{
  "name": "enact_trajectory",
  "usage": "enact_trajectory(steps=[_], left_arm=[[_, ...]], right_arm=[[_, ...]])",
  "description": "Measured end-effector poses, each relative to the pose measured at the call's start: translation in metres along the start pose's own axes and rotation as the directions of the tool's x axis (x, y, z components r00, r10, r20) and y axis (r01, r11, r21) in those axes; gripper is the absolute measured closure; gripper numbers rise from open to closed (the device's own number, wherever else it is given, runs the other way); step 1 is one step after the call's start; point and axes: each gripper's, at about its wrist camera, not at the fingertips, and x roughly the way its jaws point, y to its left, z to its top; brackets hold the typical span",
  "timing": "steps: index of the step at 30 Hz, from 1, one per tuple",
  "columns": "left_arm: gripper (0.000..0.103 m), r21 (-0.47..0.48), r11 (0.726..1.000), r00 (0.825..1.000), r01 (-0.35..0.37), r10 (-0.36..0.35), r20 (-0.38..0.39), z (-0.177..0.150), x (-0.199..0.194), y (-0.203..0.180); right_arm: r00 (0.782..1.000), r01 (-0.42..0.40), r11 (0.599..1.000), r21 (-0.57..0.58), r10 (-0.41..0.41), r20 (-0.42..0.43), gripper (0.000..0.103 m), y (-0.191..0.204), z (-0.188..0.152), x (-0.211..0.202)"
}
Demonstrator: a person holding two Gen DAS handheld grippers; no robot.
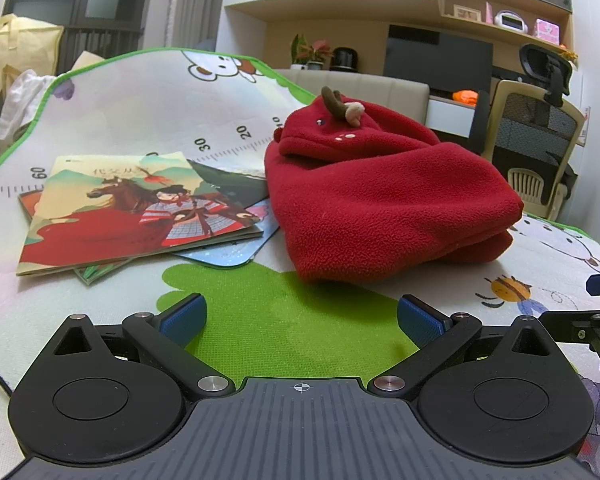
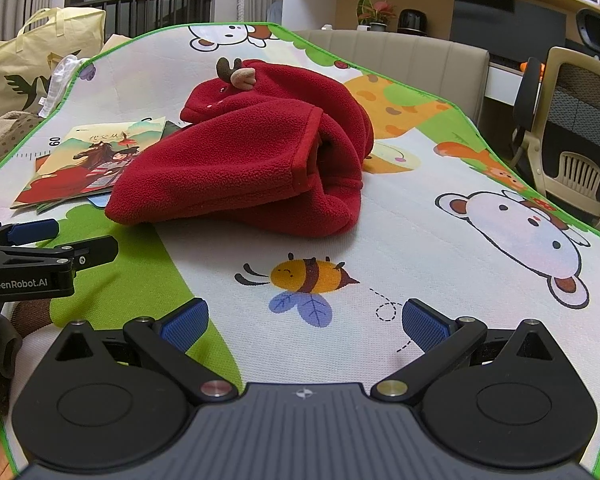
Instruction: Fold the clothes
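A red fleece hooded garment (image 1: 380,196) lies folded in a thick bundle on the cartoon play mat (image 1: 148,104), its hood with small brown antlers on top at the far end. My left gripper (image 1: 302,318) hovers open just in front of it, nothing between the blue pads. In the right wrist view the same red garment (image 2: 252,160) sits further off, its hemmed edge facing me. My right gripper (image 2: 304,322) is open over the bee drawing, apart from the cloth. The left gripper (image 2: 56,240) shows at the left edge of that view.
Picture books (image 1: 136,216) lie stacked on the mat left of the garment. A yellow bag (image 2: 40,56) and white cloth stand beyond the mat's far left edge. An office chair (image 1: 540,144) and a beige sofa back (image 2: 404,56) are at the right and behind.
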Motion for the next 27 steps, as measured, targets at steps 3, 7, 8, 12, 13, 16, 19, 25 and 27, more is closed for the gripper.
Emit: enact_trajectory(steps=[3, 7, 8, 12, 13, 16, 19, 25, 27], left_arm=[[0.0, 0.0, 1.0, 1.0, 0.001, -0.001, 0.0, 0.0002, 0.0003, 0.0002], [0.0, 0.0, 1.0, 1.0, 0.002, -0.002, -0.001, 0.0005, 0.001, 0.0011], [0.0, 0.0, 1.0, 1.0, 0.001, -0.001, -0.001, 0.0004, 0.0009, 0.001], [0.0, 0.0, 1.0, 1.0, 0.001, -0.001, -0.001, 0.0004, 0.0009, 0.0011], [0.0, 0.0, 1.0, 1.0, 0.001, -0.001, -0.001, 0.0005, 0.0011, 0.0015], [0.0, 0.0, 1.0, 1.0, 0.003, -0.003, -0.001, 0.0007, 0.0017, 0.0022], [0.0, 0.001, 1.0, 1.0, 0.004, -0.004, -0.001, 0.0009, 0.0025, 0.0031], [0.0, 0.0, 1.0, 1.0, 0.003, -0.003, -0.001, 0.001, 0.0027, 0.0029], [0.0, -0.001, 1.0, 1.0, 0.003, -0.003, -0.002, 0.0008, 0.0024, 0.0024]], right_arm=[[1.0, -0.001, 1.0, -0.001, 0.001, 0.0, 0.0, -0.0014, -0.0003, -0.0004], [1.0, 0.001, 1.0, 0.001, -0.001, 0.0, 0.0, -0.0012, -0.0003, -0.0002], [1.0, 0.001, 1.0, 0.001, -0.001, 0.0, 0.0, -0.0015, -0.0004, -0.0002], [1.0, 0.002, 1.0, 0.001, -0.002, 0.001, 0.0, -0.0015, -0.0006, -0.0004], [1.0, 0.001, 1.0, 0.0, -0.001, 0.001, 0.0, -0.0017, -0.0007, -0.0006], [1.0, 0.001, 1.0, 0.0, -0.001, 0.001, 0.0, -0.0024, -0.0008, -0.0009], [1.0, 0.002, 1.0, 0.0, -0.002, 0.002, 0.0, -0.0023, -0.0009, -0.0009], [1.0, 0.006, 1.0, 0.001, -0.006, 0.003, 0.0, -0.0005, -0.0007, -0.0004], [1.0, 0.007, 1.0, 0.001, -0.007, 0.003, 0.0, -0.0001, -0.0007, -0.0004]])
